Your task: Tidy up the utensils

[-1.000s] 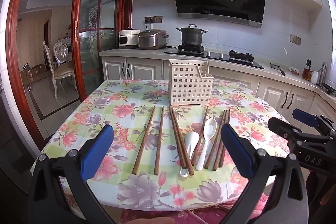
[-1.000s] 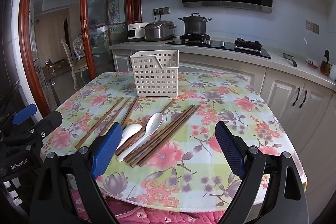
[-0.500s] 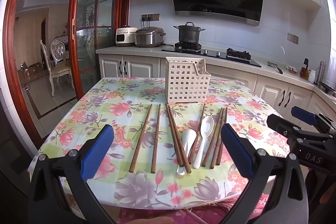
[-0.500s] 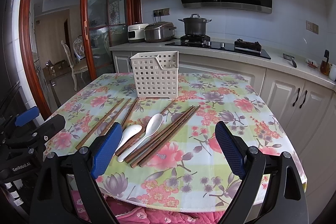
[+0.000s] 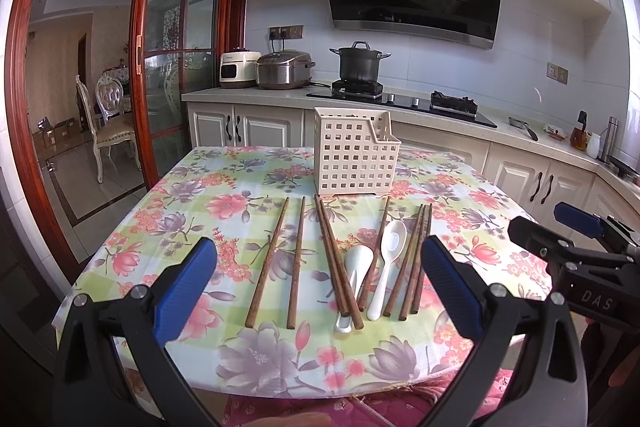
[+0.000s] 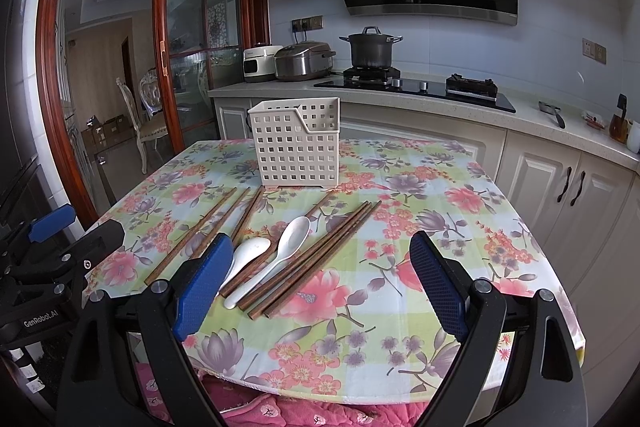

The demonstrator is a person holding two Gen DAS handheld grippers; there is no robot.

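Observation:
Several wooden chopsticks (image 5: pixel 268 261) and two white spoons (image 5: pixel 386 259) lie side by side on the floral table (image 5: pixel 200 195), in front of a cream perforated utensil holder (image 5: pixel 354 157). My left gripper (image 5: pixel 318 291) is open and empty, held above the table's near edge. My right gripper (image 6: pixel 320 285) is open and empty, also at the near edge, over the spoons (image 6: pixel 286 241) and chopsticks (image 6: pixel 320 255). The holder (image 6: pixel 298 143) stands upright and looks empty.
A kitchen counter (image 5: pixel 440 115) with a hob, a pot (image 5: pixel 359 63) and two cookers runs behind the table. A glass door (image 5: pixel 172 67) with a red frame stands at the left. Each gripper shows at the edge of the other's view (image 5: pixel 580 267) (image 6: pixel 48 267).
Both grippers have shifted only slightly; the left view has drifted a little. Both stay open and empty. The utensils have not moved.

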